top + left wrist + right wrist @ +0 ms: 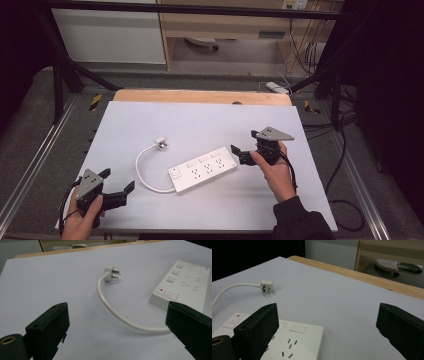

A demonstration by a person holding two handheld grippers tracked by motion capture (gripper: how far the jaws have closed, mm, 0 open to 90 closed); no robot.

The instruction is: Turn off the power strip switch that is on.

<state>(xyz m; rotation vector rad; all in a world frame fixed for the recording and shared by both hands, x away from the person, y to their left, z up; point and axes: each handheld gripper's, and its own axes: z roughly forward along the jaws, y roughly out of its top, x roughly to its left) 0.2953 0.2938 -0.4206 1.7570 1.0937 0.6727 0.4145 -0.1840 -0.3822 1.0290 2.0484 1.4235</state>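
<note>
A white power strip with several sockets and switches lies on the white table sheet. Its short white cable curves left and back to a white plug lying loose on the sheet. My right gripper hovers open just beyond the strip's right end, nothing between its jaws. In the right gripper view the gripper stands over the strip's end, with the plug farther off. My left gripper is open near the front left corner. Beyond the left gripper lie the cable, plug and strip.
A wooden table edge runs along the back of the sheet. Metal frame rails flank both sides. Loose black cables lie on the floor at the right, and a white adapter sits behind the back right corner.
</note>
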